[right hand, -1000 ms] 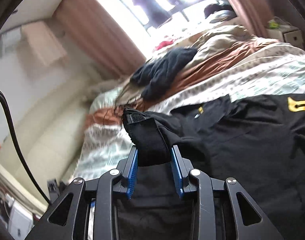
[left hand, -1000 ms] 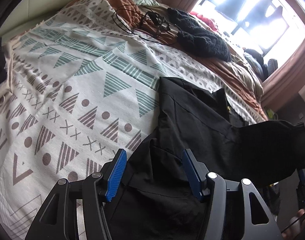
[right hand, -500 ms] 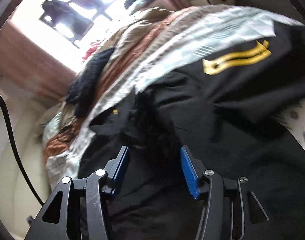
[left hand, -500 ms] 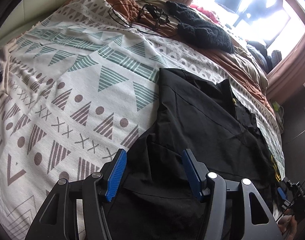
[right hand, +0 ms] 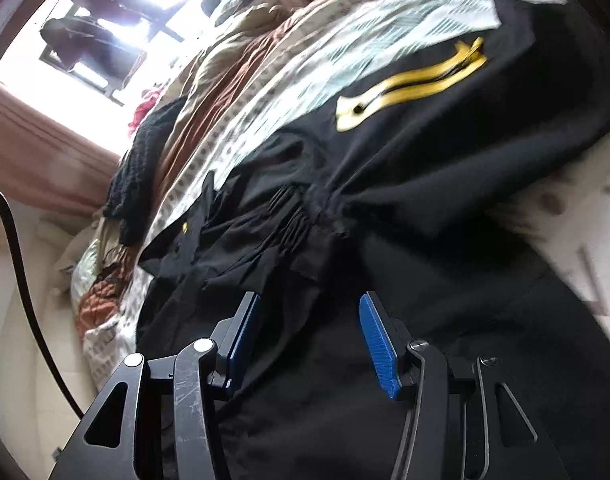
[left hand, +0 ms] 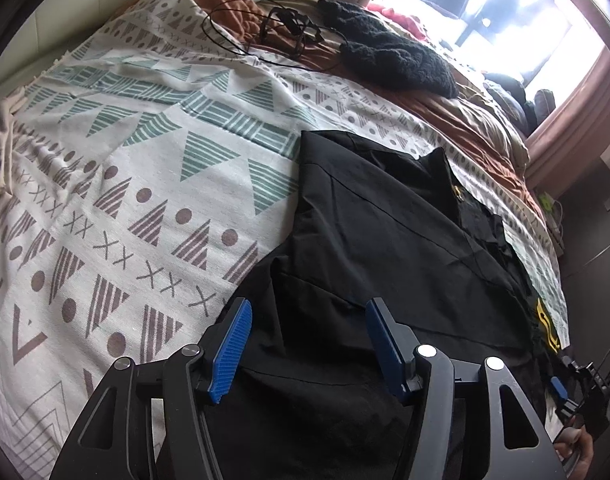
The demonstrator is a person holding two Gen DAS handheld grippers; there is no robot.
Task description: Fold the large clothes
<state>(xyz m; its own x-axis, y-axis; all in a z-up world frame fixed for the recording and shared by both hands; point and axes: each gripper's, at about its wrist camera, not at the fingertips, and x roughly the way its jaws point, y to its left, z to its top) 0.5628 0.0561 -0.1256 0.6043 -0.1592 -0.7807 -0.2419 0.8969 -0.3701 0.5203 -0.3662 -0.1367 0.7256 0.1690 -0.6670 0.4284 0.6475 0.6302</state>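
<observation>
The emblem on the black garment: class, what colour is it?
Yellow emblem on the black garment; clearest in the right wrist view.

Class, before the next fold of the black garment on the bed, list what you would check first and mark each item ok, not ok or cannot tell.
1. Black garment lies on the patterned bedspread: ok.
2. Left gripper free of cloth: ok; its fingers are opening above the garment, pinching nothing.
3. Right gripper free of cloth: ok; fingers apart, nothing pinched.
4. Garment flat for folding: not ok; bunched pleats show near its middle.
5. Black cable and dark knit clear of the garment: ok; both lie farther up the bed.
6. Garment's near hem within the bed edge: cannot tell; hidden.
</observation>
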